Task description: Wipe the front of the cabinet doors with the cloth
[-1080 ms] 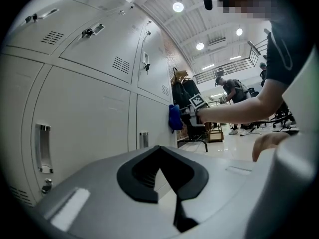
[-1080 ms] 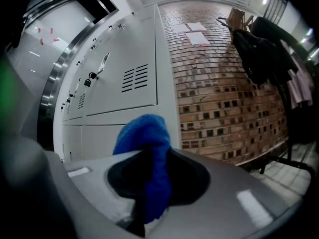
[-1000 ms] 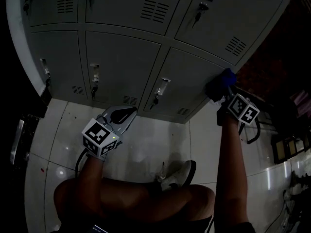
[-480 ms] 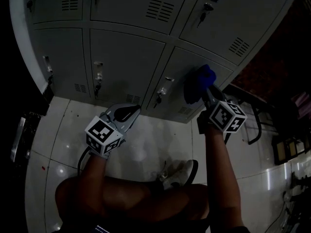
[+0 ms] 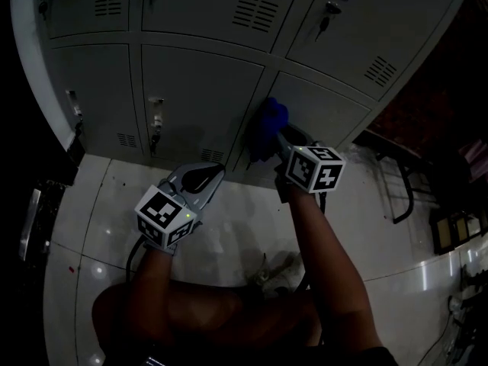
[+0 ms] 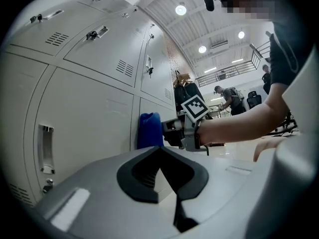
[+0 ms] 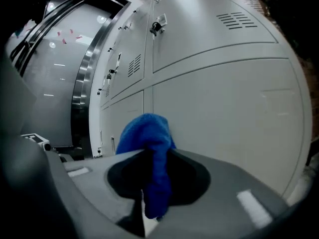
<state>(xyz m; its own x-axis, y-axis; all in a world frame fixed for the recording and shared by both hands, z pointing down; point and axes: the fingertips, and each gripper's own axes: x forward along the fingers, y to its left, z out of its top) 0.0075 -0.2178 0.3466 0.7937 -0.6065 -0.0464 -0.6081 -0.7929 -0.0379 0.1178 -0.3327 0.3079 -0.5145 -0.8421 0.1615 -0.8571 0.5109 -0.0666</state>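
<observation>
A blue cloth (image 5: 267, 129) is pressed against the lower right door (image 5: 320, 109) of the grey locker cabinet, near that door's left edge. My right gripper (image 5: 276, 142) is shut on the blue cloth (image 7: 149, 148), which bunches up between the jaws and pokes out past them. The left gripper view shows the blue cloth (image 6: 149, 129) flat against the door, with the right gripper (image 6: 172, 133) behind it. My left gripper (image 5: 204, 175) hangs low in front of the bottom middle door (image 5: 194, 97), jaws closed together with nothing between them (image 6: 160, 151).
Each locker door has a small latch handle (image 5: 155, 120) and vent slots (image 5: 256, 12). A white tiled floor (image 5: 236, 219) lies below the cabinet. Metal chair legs (image 5: 400, 189) stand at the right. The person's legs and a shoe (image 5: 278, 269) are beneath me.
My right gripper has swept the blue cloth leftward across the lower right door, from its right edge to its left edge. The left gripper has stayed about where it was.
</observation>
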